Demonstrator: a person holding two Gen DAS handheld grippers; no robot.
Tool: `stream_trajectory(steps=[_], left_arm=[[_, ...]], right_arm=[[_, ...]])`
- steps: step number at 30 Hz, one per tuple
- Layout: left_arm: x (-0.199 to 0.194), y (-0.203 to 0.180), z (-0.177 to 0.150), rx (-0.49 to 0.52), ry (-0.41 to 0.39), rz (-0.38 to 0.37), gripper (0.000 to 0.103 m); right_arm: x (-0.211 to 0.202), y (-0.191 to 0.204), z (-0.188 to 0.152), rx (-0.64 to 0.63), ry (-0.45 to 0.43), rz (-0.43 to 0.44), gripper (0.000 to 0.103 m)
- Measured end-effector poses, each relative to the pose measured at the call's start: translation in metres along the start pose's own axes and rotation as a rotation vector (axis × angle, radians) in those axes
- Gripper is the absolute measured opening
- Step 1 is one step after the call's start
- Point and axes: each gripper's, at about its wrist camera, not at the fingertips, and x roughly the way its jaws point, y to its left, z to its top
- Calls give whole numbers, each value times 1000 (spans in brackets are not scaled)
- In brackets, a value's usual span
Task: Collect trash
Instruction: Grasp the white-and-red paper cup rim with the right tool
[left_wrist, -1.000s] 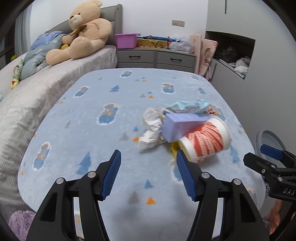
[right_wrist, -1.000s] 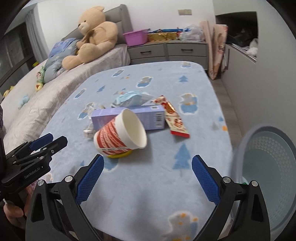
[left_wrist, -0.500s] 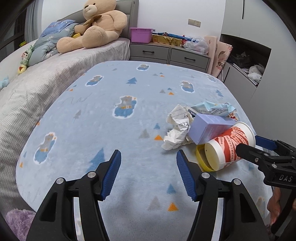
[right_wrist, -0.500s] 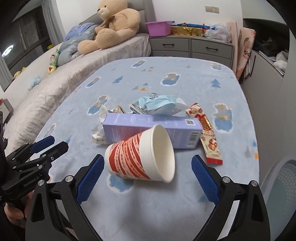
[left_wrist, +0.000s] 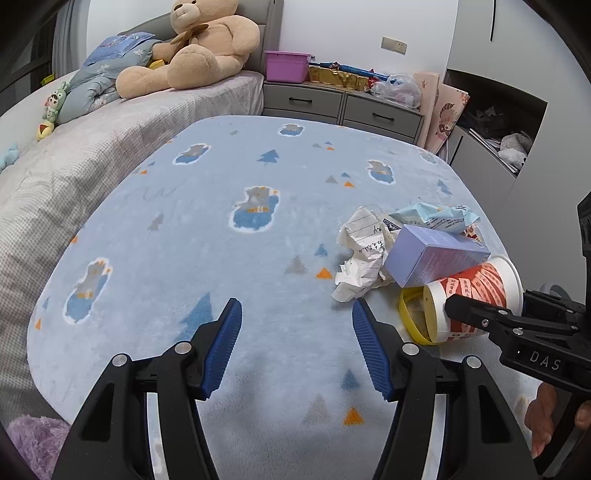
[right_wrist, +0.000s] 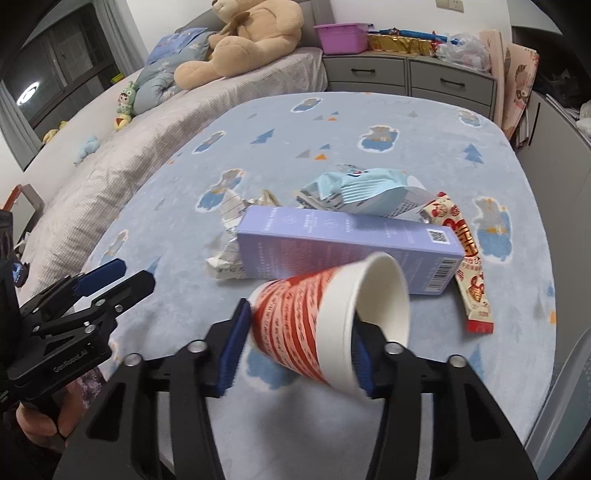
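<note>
A red-and-white paper cup (right_wrist: 332, 332) lies on its side on the blue blanket (right_wrist: 406, 122). My right gripper (right_wrist: 299, 315) has its jaws closing on the cup, and both blue pads touch its wall. Against the cup lie a purple box (right_wrist: 343, 243), crumpled paper (left_wrist: 364, 254), a light blue wrapper (right_wrist: 362, 188), a red-and-cream sachet (right_wrist: 469, 266) and a yellow ring (left_wrist: 408, 314). My left gripper (left_wrist: 295, 314) hangs open over bare blanket left of the pile, nothing between its fingers. The left wrist view shows the right gripper (left_wrist: 487, 302) on the cup (left_wrist: 476, 284).
A grey waste basket (right_wrist: 570, 369) peeks in beside the bed's right edge. A teddy bear (left_wrist: 207, 48) and a pillow sit on the grey bed at the back left. Grey drawers (left_wrist: 343, 103) with a pink bin (left_wrist: 286, 66) stand behind.
My right gripper moved forward over the cup and its wide-open jaws came in against the cup's sides. The left gripper drifted a little, so the pile now sits further right in its view.
</note>
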Motion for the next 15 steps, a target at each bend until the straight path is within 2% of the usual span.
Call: stream_trajectory(steps=[2, 5, 8, 15], left_arm=[[0, 0, -1, -2, 3, -2, 60], [1, 1, -2, -5, 7, -8, 60], [0, -1, -4, 2, 10, -13, 60], [-5, -17, -14, 41, 19, -50, 60]], right_arm=[[-1, 4, -3, 1, 5, 3, 23], [-4, 7, -11, 20, 0, 8, 10], [-12, 6, -20, 45, -24, 13, 6], [-40, -4, -42, 118, -87, -22, 4]])
